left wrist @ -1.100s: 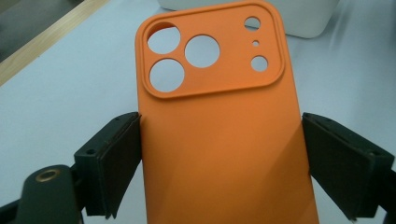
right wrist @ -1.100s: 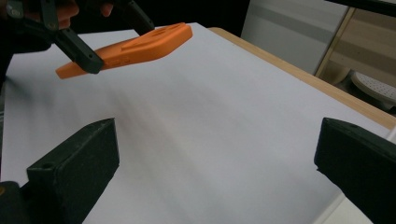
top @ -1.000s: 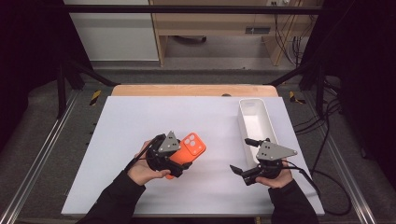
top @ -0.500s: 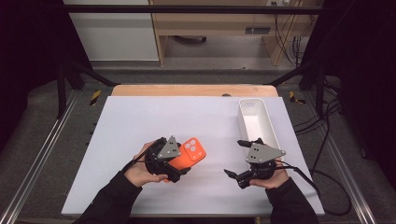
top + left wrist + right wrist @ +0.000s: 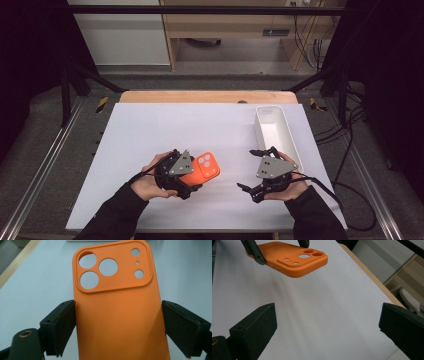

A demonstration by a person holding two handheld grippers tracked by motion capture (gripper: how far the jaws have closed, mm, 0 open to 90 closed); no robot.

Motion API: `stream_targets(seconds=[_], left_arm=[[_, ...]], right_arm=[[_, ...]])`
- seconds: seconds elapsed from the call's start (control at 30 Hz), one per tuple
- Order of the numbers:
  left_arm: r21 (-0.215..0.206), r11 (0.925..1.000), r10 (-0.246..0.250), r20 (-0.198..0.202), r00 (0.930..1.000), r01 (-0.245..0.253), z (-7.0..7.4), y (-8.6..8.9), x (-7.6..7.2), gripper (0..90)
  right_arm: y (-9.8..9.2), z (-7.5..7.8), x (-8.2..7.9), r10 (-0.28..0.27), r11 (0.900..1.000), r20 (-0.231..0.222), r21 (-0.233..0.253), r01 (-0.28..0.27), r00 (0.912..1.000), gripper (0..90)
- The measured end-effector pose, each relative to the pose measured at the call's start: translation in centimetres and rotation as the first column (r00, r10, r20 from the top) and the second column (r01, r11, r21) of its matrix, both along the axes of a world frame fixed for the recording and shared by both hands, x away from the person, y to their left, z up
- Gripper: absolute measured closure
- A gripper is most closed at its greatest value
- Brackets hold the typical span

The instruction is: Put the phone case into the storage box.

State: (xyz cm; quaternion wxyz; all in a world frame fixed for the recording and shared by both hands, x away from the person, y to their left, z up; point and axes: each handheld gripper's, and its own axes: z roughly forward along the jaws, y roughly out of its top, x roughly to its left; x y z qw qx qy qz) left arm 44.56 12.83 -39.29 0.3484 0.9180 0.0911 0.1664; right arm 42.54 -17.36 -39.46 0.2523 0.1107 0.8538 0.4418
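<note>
White table [image 5: 175, 130] with a wooden far edge; a white tray [image 5: 276, 131] rests on its right side.

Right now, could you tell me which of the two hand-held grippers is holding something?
The left hand-held gripper: its jaws clamp the long edges of the orange phone case. The right hand-held gripper is wide open with nothing between its jaws.

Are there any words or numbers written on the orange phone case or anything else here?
There are none I can read.
The orange phone case held in the left gripper is plain, with round holes and no writing.
The white bin and white table are blank.
The dark strip on the furniture behind is too small to read.
</note>
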Motion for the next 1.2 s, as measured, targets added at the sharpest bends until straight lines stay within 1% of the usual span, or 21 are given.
stream_targets(seconds=[0.03,0.07,0.1,0.17,0.23,0.3,0.33,0.43,0.57,0.8,0.93,1.1,1.13,1.2], left_arm=[[0.001,1.0000,-0.003,0.000,1.0000,0.003,0.0,-0.1,0.0,13.8],[0.008,0.9999,-0.009,0.002,1.0000,0.009,0.0,-0.1,0.0,13.8],[0.014,0.9998,-0.016,0.006,0.9999,0.016,0.0,-0.2,-0.1,13.8],[0.026,0.9992,-0.030,0.011,0.9995,0.029,0.0,-0.4,-0.1,13.8],[0.029,0.9990,-0.033,0.015,0.9993,0.033,0.0,-0.4,-0.1,13.8],[0.028,0.9988,-0.041,0.016,0.9990,0.040,0.0,-0.6,-0.1,13.9],[0.031,0.9985,-0.046,0.018,0.9988,0.045,0.0,-0.6,-0.2,13.9],[0.034,0.9977,-0.059,0.023,0.9980,0.058,0.0,-0.8,-0.2,13.9],[0.053,0.9956,-0.079,0.032,0.9964,0.077,-0.1,-1.1,-0.2,13.9],[0.070,0.9918,-0.111,0.046,0.9928,0.107,-0.2,-1.7,-0.4,13.9],[0.079,0.9888,-0.130,0.051,0.9902,0.126,-0.2,-2.0,-0.6,13.9],[0.085,0.9850,-0.155,0.056,0.9863,0.150,-0.3,-2.5,-0.9,13.9],[0.088,0.9840,-0.160,0.057,0.9854,0.155,-0.2,-2.6,-0.9,13.9],[0.096,0.9820,-0.169,0.059,0.9838,0.163,-0.2,-2.8,-1.0,13.9]], right_arm=[[0.2,0.1,0.0,0.019,1.000,-0.014,-0.010,-0.020,0.9997,2.5],[0.2,0.1,0.0,0.019,1.000,-0.014,-0.010,-0.020,0.9997,2.5],[0.3,0.2,-0.1,0.037,0.999,-0.020,-0.028,-0.038,0.9991,2.5],[0.4,0.1,-0.1,0.053,0.997,-0.020,-0.048,-0.054,0.9984,2.5],[0.4,0.1,-0.1,0.060,0.997,-0.020,-0.056,-0.061,0.9980,2.5],[0.5,0.0,-0.2,0.068,0.995,-0.023,-0.078,-0.070,0.9974,2.3],[0.6,-0.1,-0.2,0.081,0.992,-0.018,-0.092,-0.082,0.9966,2.1],[0.7,-0.2,-0.3,0.090,0.990,-0.021,-0.103,-0.092,0.9957,1.6],[1.2,-0.4,-0.2,0.115,0.985,-0.019,-0.130,-0.116,0.9932,1.3],[1.5,-0.5,-0.2,0.130,0.981,-0.011,-0.140,-0.131,0.9914,1.2],[1.6,-0.4,-0.3,0.141,0.982,-0.001,-0.130,-0.140,0.9900,1.1],[1.8,-0.5,-0.4,0.152,0.980,-0.012,-0.129,-0.152,0.9884,1.0],[2.0,-0.6,-0.4,0.164,0.978,-0.011,-0.129,-0.164,0.9864,1.0],[2.0,-0.6,-0.4,0.166,0.978,-0.013,-0.129,-0.167,0.9860,1.0]])
